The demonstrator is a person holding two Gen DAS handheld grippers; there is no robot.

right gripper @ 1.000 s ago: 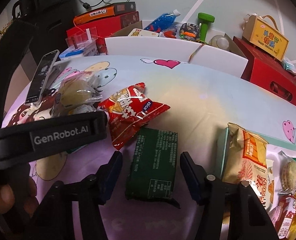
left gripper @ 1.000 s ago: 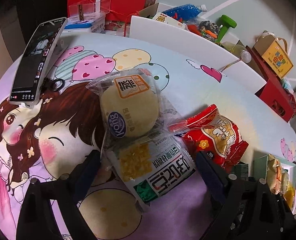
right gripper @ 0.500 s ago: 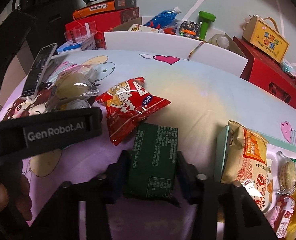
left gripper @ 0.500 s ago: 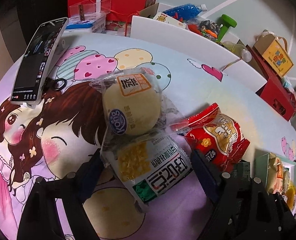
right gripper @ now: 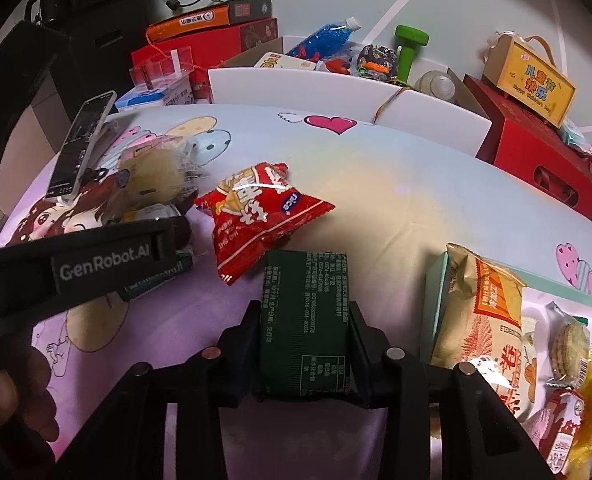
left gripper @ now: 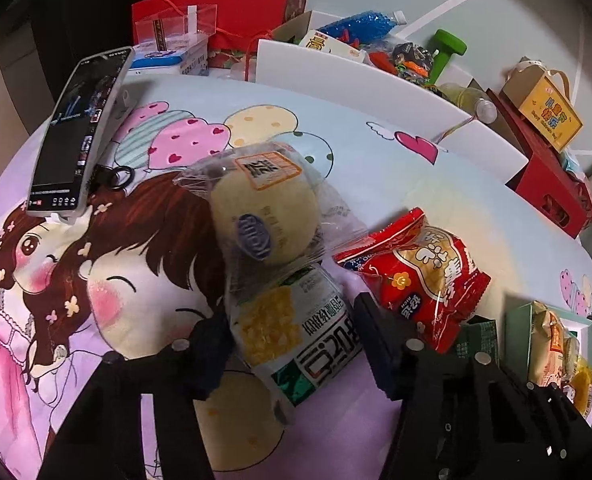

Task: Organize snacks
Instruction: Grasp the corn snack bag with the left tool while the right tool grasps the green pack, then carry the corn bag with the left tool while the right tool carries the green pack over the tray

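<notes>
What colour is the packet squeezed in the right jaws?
Dark green packet with pale small print, clearest in the right wrist view.

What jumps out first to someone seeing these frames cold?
Probably the right gripper, jaws pressed against both sides of a dark green packet at bottom centre. Just beyond it lies a bright red snack bag on the cartoon-print tablecloth. In the left wrist view, the left gripper has closed on a white-and-yellow packet lying under a clear-wrapped bun.
</notes>
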